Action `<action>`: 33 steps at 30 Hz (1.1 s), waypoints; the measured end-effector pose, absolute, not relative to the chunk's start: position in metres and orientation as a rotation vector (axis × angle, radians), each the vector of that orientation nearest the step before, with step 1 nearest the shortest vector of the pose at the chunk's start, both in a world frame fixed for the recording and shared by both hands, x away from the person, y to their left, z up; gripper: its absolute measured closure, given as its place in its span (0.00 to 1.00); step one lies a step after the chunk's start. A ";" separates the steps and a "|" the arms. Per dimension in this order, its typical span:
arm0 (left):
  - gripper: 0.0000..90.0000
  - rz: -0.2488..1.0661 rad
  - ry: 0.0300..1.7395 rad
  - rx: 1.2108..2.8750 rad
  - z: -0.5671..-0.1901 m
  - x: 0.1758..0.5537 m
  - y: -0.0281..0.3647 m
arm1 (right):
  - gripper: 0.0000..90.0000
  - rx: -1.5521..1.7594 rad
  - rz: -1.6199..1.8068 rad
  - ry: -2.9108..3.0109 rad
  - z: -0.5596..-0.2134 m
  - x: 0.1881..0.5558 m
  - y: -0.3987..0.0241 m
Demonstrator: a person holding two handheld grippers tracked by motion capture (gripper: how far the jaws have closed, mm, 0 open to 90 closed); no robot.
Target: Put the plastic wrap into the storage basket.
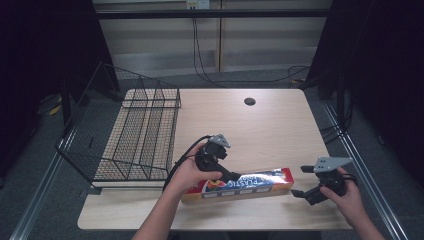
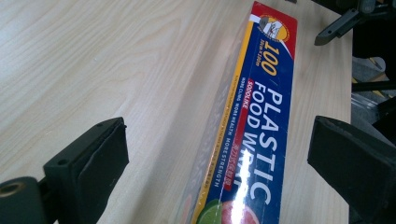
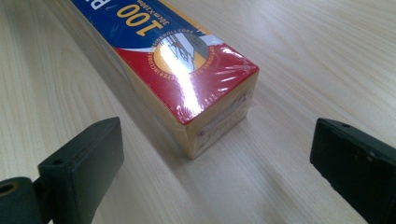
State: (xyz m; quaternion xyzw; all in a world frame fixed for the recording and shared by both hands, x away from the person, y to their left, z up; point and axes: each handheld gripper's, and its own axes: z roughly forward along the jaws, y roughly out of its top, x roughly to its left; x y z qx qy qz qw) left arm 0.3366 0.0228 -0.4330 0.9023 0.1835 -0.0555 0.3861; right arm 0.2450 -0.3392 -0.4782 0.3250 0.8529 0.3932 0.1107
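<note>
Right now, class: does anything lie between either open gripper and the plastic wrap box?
Nothing visible. The left gripper straddles the plastic wrap box; the right gripper faces its red end across bare table.

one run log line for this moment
left gripper: open, jaws straddling plastic wrap box | right gripper: open, at box's end | box: flat on table

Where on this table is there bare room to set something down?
The widest free patch is the far right of the table, between the wire basket and the right edge, around the small hole. The near strip is crowded: the plastic food wrap box lies there with the left gripper and right gripper at its ends.
</note>
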 end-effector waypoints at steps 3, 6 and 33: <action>0.04 -0.139 0.445 2.278 -0.435 0.336 0.023 | 0.03 0.955 1.151 2.503 -0.478 0.245 -0.339; 0.03 -0.120 0.469 2.287 -0.435 0.335 0.022 | 0.03 0.956 1.151 2.502 -0.478 0.244 -0.339; 0.15 -0.096 0.294 2.537 -0.456 0.321 -0.013 | 0.03 0.977 1.157 2.476 -0.476 0.242 -0.343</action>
